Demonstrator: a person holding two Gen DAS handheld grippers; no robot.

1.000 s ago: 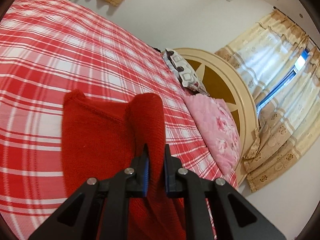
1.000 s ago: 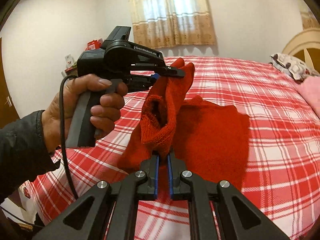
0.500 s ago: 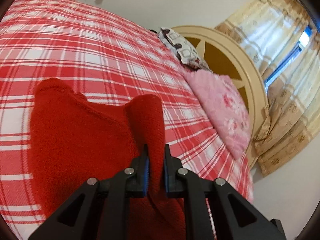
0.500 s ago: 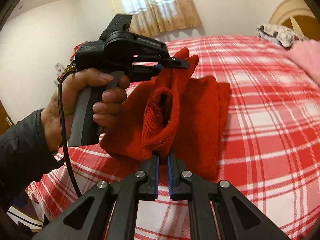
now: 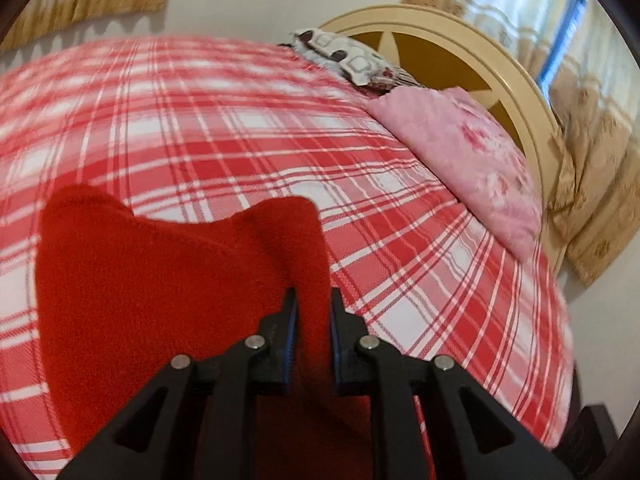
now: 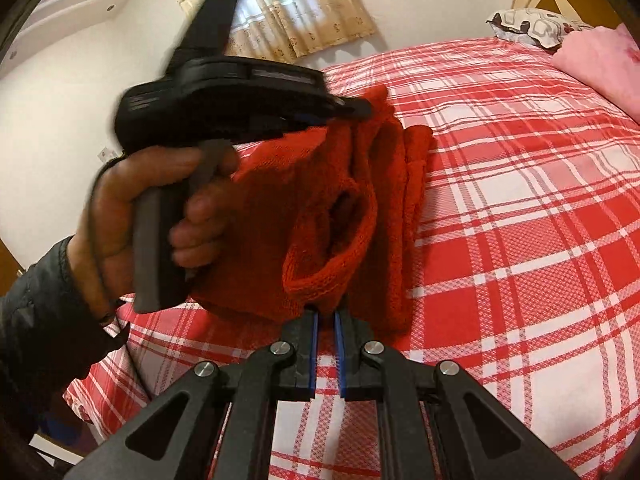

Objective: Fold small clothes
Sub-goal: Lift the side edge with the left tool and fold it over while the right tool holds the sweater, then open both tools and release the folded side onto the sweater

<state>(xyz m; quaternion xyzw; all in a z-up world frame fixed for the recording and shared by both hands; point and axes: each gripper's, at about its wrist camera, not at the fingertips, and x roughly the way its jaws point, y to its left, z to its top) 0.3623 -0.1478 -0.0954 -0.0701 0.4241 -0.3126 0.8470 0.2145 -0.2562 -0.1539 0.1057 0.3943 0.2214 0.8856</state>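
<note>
Since a second ago the red knitted garment (image 6: 384, 208) has been carried further over itself, its far edge now doubled in narrow folds on the red plaid bedspread (image 6: 520, 208). Nearest, the right gripper (image 6: 325, 312) pinches the ribbed cuff tight, while the left gripper (image 5: 313, 304), jaws narrow and just easing apart, has a raised fold between them, gripped by a hand (image 6: 132, 208). Beyond lie a pink pillow (image 5: 472, 160) and the cream headboard (image 5: 496, 64).

Our left hand-held gripper (image 5: 313, 300), gripped in our left hand (image 6: 160, 216), has just been easing its jaws apart; our right hand-held gripper (image 6: 325, 312) pinches closed.
</note>
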